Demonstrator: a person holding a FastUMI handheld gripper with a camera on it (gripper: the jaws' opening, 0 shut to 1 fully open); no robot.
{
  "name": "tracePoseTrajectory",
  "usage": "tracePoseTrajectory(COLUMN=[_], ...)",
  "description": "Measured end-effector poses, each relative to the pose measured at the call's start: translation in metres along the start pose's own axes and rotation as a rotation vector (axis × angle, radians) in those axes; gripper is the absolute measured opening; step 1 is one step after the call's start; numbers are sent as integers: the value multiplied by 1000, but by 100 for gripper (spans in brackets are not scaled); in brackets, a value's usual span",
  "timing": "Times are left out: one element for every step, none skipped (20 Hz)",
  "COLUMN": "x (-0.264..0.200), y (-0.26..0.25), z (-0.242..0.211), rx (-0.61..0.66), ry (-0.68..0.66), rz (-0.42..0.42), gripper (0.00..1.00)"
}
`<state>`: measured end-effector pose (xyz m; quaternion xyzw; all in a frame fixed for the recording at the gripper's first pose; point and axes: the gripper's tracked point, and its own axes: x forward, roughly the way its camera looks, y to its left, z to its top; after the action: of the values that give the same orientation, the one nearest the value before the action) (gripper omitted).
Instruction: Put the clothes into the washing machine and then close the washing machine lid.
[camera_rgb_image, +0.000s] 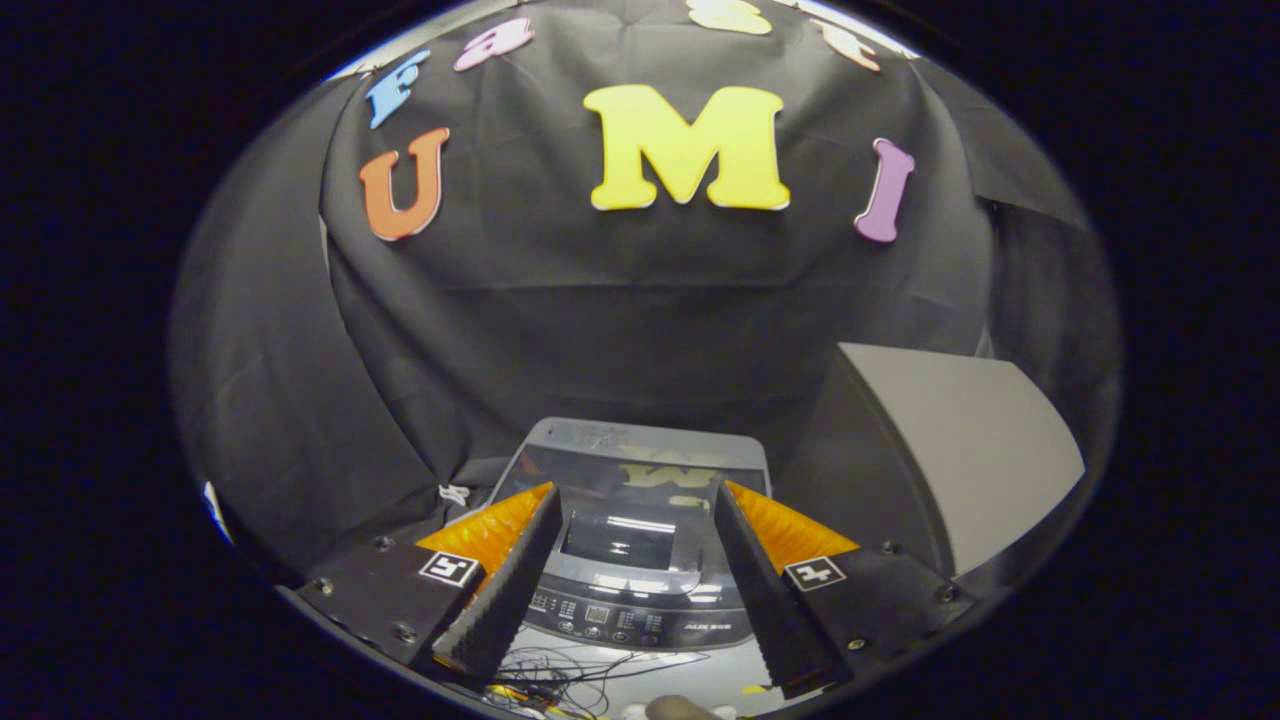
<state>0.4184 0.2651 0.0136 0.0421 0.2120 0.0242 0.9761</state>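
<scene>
My gripper (633, 520) is spread open with nothing between its fingers, held above the washing machine (640, 560), whose glossy lid (640, 480) lies flat just beyond them, with a grey box (960, 450) to its right.

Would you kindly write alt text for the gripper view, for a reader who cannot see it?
The gripper, its fingers spread apart and holding nothing, points at a small top-loading washing machine whose glossy lid lies closed. A grey slanted panel stands to its right, and loose cables lie in front of it.
</scene>
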Motion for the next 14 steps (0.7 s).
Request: tracePoseTrajectory(x=[-16,-34,-53,-72,-91,-107,-126,-145,-166,-186,-206,-226,-243,-263], y=[-11,-22,-35,-49,-63,-76,-90,-107,-125,-140,-153,-168,-181,-196], z=[7,10,15,19,24,25,26,27,25,24,18,12,6,-2], rx=[9,19,27,37,46,50,50,48,43,41,39,38,37,37], ry=[-26,-55,-80,-110,-140,-164,-188,-217,-241,-270,-286,-303,-316,-333], rz=[-2,-2,-5,-9,-11,-15,-19,-29,-42,-46,-49,-50,-53,-60], gripper=[96,96,96,96,96,96,96,97,99,99,99,99,99,99])
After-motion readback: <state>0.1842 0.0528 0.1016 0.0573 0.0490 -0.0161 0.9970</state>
